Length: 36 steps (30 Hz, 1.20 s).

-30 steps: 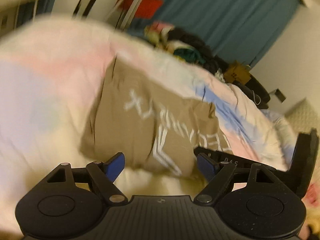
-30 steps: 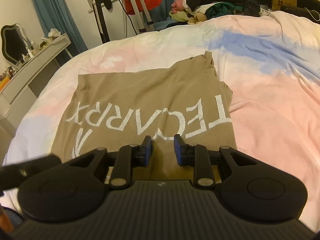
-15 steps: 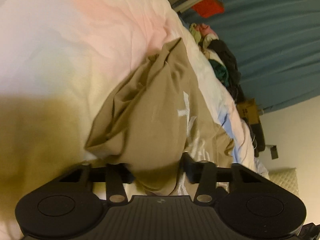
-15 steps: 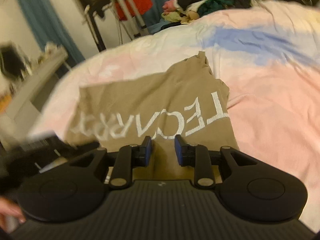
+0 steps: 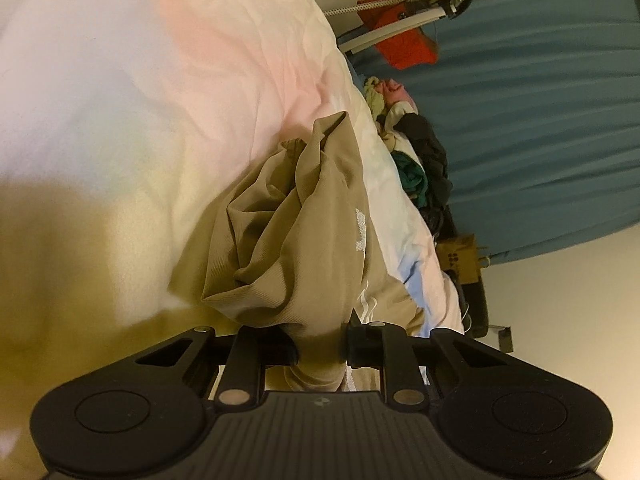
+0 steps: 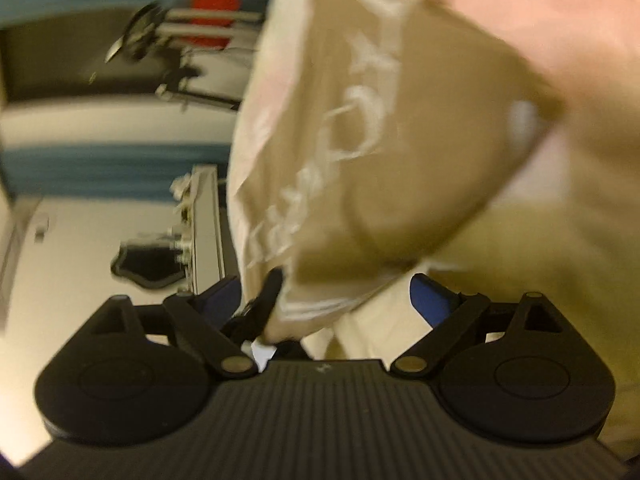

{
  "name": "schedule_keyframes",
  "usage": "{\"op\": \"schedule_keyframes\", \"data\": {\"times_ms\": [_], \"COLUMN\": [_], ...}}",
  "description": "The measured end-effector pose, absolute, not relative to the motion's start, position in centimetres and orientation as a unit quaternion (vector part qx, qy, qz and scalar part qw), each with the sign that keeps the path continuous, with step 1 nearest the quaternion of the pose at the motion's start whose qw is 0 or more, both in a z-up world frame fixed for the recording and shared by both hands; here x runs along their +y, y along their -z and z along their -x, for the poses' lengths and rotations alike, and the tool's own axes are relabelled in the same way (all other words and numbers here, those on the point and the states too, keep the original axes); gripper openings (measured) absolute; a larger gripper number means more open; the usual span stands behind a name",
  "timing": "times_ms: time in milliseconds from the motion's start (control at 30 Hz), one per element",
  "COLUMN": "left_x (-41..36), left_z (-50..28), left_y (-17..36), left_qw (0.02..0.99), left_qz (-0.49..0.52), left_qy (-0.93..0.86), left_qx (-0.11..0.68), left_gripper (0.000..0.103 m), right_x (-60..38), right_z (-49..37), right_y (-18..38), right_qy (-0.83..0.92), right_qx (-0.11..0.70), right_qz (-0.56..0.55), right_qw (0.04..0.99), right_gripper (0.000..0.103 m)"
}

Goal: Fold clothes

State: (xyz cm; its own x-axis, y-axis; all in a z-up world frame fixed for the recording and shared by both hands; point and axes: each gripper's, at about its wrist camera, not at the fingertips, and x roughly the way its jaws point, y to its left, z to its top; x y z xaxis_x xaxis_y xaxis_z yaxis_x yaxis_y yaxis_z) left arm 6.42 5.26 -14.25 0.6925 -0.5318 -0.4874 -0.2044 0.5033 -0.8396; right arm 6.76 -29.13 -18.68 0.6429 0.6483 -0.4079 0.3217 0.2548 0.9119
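Bedroom backdrop: teal curtain (image 5: 540, 120) hangs behind the bed, with a heap of other clothes (image 5: 416, 152) at the far edge of the mattress and a red garment on a rack (image 5: 404, 40) above it.
Surface: pastel duvet (image 5: 140, 100), pink, white and pale blue, carries my whole work area.
Task's thing: tan T-shirt with white lettering (image 5: 304, 220) lies bunched on the duvet, one end lifted into my left claw and the rest trailing away from it toward the clothes heap.
Long axis: the shirt runs straight out ahead of my left claw, along its fingers, and in the blurred right view (image 6: 380, 140) it runs up and away likewise.
Left claw: left gripper (image 5: 320, 350) is pinched tight on a gathered fold of the shirt.
Right claw: right gripper (image 6: 328, 296) stands wide, blue pads (image 6: 430, 298) well apart, nothing held; the shirt's near hem hangs just ahead, between the fingers.
Nearer hand: I judge the right must close on that free hem, since the left already has its end.
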Motion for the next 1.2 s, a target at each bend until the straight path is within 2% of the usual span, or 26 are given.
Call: {"op": "schedule_keyframes", "data": {"times_ms": [33, 67, 300, 467, 567, 667, 833, 1067, 1200], "left_x": [5.3, 5.4, 5.5, 5.7, 5.8, 5.9, 3.9, -7.3, -15.7], "left_z": [-6.4, -6.5, -6.3, -6.4, -6.9, -7.1, -9.3, -20.2, -28.3], "left_y": [14.2, 14.2, 14.3, 13.7, 12.8, 11.3, 6.6, -0.2, -2.3], "left_qw": [0.78, 0.779, 0.773, 0.776, 0.774, 0.767, 0.746, 0.751, 0.77], "left_qz": [0.49, 0.493, 0.503, 0.49, 0.48, 0.484, 0.496, 0.439, 0.408], "left_qy": [0.105, 0.106, 0.108, 0.115, 0.121, 0.13, 0.16, 0.198, 0.241], "left_qx": [0.376, 0.373, 0.372, 0.38, 0.394, 0.401, 0.416, 0.452, 0.427], "left_gripper": [0.021, 0.021, 0.021, 0.021, 0.021, 0.021, 0.021, 0.022, 0.022], "right_x": [-29.5, -29.9, -31.5, -31.6, -32.2, -32.4, -34.7, -43.0, -49.1], "right_z": [-6.7, -6.7, -6.7, -6.9, -6.6, -6.1, -6.2, -11.7, -17.6], "right_y": [19.0, 19.1, 19.2, 19.2, 18.7, 16.9, 11.7, 4.5, 0.6], "right_qy": [-0.107, -0.093, -0.037, -0.014, -0.013, -0.014, -0.034, -0.001, 0.033], "right_qx": [0.4, 0.389, 0.341, 0.344, 0.345, 0.341, 0.304, 0.254, 0.217], "right_qz": [-0.608, -0.615, -0.619, -0.602, -0.59, -0.583, -0.598, -0.588, -0.539], "right_qw": [0.677, 0.68, 0.706, 0.72, 0.73, 0.737, 0.741, 0.768, 0.813], "right_gripper": [0.078, 0.075, 0.072, 0.043, 0.031, 0.026, 0.025, 0.025, 0.025]}}
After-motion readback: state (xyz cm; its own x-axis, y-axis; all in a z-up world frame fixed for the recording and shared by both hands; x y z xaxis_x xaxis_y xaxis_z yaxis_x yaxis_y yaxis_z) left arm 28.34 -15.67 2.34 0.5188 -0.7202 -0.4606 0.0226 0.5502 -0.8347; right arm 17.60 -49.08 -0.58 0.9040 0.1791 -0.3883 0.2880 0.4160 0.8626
